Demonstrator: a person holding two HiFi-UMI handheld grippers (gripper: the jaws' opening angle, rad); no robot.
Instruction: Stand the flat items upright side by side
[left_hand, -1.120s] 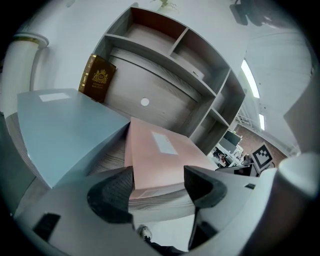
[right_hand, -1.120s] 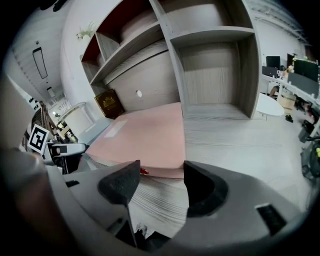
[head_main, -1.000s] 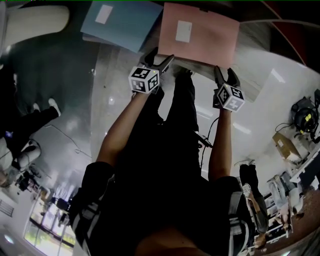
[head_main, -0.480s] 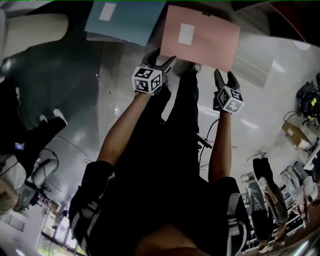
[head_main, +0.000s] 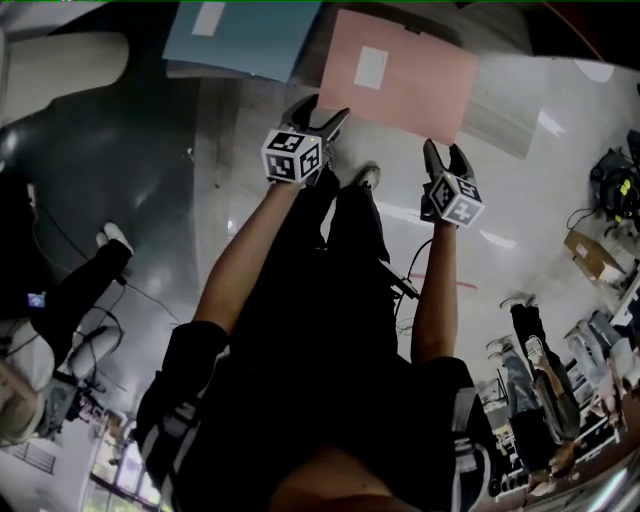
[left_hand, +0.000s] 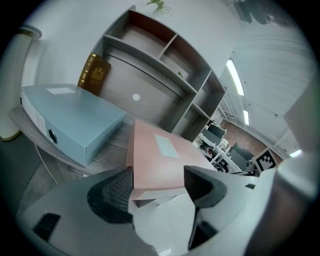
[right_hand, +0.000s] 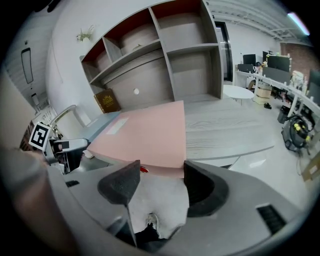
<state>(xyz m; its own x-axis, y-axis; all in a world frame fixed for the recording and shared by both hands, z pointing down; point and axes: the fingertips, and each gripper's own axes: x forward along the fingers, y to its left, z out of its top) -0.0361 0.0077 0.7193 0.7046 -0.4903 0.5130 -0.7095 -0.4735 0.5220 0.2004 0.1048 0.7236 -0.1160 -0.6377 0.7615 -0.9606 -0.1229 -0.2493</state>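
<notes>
on the desk (head_main: 500, 125) lie one pink binder (head_main: 400, 85), one blue binder (head_main: 245, 35); left gripper (head_main: 322, 110), right gripper (head_main: 443, 152) jaws open.

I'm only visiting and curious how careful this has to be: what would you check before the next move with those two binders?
1. Left gripper open: ok, jaws apart.
2. Right gripper open: ok, jaws apart.
3. Both aimed at the pink binder's near edge: ok.
4. Pads touching that edge: cannot tell.
5. Binders upright: not ok, the pink binder and the blue binder both lie flat.
6. Bare desk beside the pink binder: ok.
</notes>
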